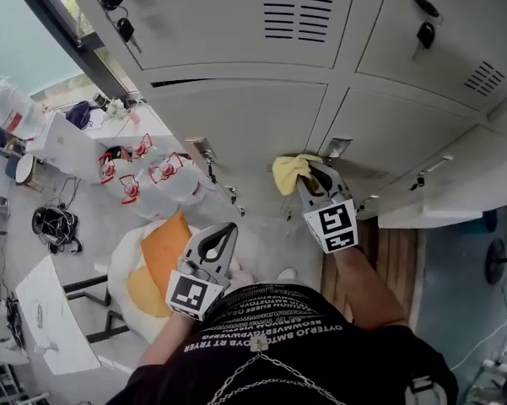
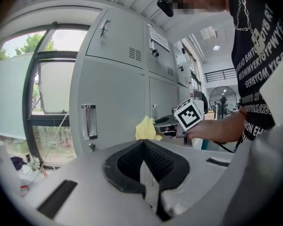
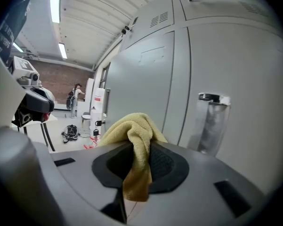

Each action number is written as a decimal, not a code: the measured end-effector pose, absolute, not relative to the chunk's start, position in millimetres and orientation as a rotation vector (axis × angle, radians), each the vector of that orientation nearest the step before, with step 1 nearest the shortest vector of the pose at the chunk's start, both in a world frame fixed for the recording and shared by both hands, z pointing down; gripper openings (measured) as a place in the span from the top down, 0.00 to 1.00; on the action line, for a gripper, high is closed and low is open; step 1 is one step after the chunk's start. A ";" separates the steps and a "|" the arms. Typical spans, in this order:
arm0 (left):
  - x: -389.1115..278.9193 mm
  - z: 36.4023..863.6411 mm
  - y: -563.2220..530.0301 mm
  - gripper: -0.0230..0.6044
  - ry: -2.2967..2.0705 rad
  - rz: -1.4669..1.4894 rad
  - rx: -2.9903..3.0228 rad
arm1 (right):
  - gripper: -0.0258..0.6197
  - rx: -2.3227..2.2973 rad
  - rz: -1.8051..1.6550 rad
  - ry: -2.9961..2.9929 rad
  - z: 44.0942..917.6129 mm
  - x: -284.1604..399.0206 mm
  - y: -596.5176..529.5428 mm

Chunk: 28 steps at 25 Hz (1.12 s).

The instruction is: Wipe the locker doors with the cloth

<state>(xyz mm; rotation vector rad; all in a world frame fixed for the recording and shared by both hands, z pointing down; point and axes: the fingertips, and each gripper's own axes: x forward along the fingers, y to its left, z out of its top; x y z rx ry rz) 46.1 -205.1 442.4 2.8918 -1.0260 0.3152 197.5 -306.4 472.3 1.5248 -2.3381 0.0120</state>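
Note:
My right gripper [image 1: 310, 174] is shut on a yellow cloth [image 1: 288, 172] and holds it close against a grey locker door [image 1: 245, 112], just left of a metal handle [image 1: 336, 148]; I cannot tell if the cloth touches the door. In the right gripper view the cloth [image 3: 132, 135] bunches over the closed jaws of the gripper [image 3: 139, 147], with the handle [image 3: 211, 121] to the right. My left gripper [image 1: 221, 240] hangs lower and further from the lockers, shut and empty. From the left gripper [image 2: 142, 145] view I see the cloth [image 2: 146, 128] and another handle [image 2: 88, 121].
Keys hang from locks on the upper doors [image 1: 122, 25] [image 1: 424, 25]. Printed plastic bags [image 1: 143, 175] and an orange-yellow bag [image 1: 162, 260] lie on the floor to the left. A white table [image 1: 46, 319] stands at the far left, a wooden bench [image 1: 396, 260] on the right.

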 end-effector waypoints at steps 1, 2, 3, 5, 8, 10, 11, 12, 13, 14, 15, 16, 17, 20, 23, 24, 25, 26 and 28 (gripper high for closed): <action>44.5 445.1 -200.0 0.96 -1.055 0.322 2.879 | 0.85 1.483 0.011 -2.364 476.6 188.8 -306.1; 41.8 447.9 -194.8 0.96 -1.087 0.330 2.861 | 0.85 1.440 0.012 -2.389 481.5 178.8 -306.5; 37.9 450.5 -189.9 0.96 -1.121 0.342 2.839 | 0.85 1.397 0.015 -2.413 486.6 168.2 -307.9; 26.8 454.7 -180.5 0.96 -1.196 0.372 2.782 | 0.85 1.308 0.026 -2.457 496.3 144.8 -312.8; 4.3 457.2 -167.6 0.96 -1.313 0.409 2.699 | 0.85 1.217 0.027 -2.499 506.7 111.1 -322.2; -11.3 456.0 -162.3 0.96 -1.381 0.418 2.671 | 0.85 1.204 0.004 -2.508 510.1 93.2 -330.5; -18.9 455.0 -160.1 0.96 -1.412 0.420 2.661 | 0.85 1.199 -0.007 -2.512 511.8 84.2 -334.3; -26.1 454.3 -157.6 0.96 -1.437 0.421 2.646 | 0.85 1.191 -0.015 -2.513 514.0 75.4 -337.6; -32.9 454.1 -154.8 0.96 -1.458 0.422 2.627 | 0.85 1.185 -0.021 -2.511 516.7 67.2 -340.5; -39.5 454.1 -152.5 0.96 -1.474 0.423 2.608 | 0.85 1.182 -0.025 -2.506 519.6 59.9 -343.4; -46.1 453.9 -151.2 0.96 -1.486 0.422 2.597 | 0.85 1.183 -0.028 -2.500 522.5 53.3 -346.3; -52.8 453.3 -151.1 0.96 -1.494 0.419 2.593 | 0.85 1.184 -0.031 -2.491 525.6 47.4 -349.1; -59.5 452.6 -151.8 0.96 -1.499 0.417 2.593 | 0.85 1.186 -0.034 -2.481 529.1 42.1 -351.4; -77.9 447.3 -156.4 0.96 -1.492 0.408 2.612 | 0.85 1.195 -0.030 -2.447 535.9 29.5 -354.2; -97.0 443.2 -162.9 0.96 -1.464 0.397 2.644 | 0.85 1.251 -0.004 -2.410 536.3 26.5 -357.1; -103.4 443.0 -165.2 0.96 -1.449 0.392 2.654 | 0.85 1.270 0.000 -2.401 537.6 26.0 -358.0; -109.1 442.9 -167.5 0.96 -1.432 0.385 2.665 | 0.85 1.284 -0.001 -2.392 539.0 25.6 -358.7; -113.6 442.5 -169.9 0.96 -1.412 0.377 2.680 | 0.85 1.296 -0.003 -2.382 540.3 25.7 -359.1; -119.6 439.2 -175.2 0.96 -1.363 0.354 2.719 | 0.85 1.322 -0.008 -2.349 541.7 28.1 -358.9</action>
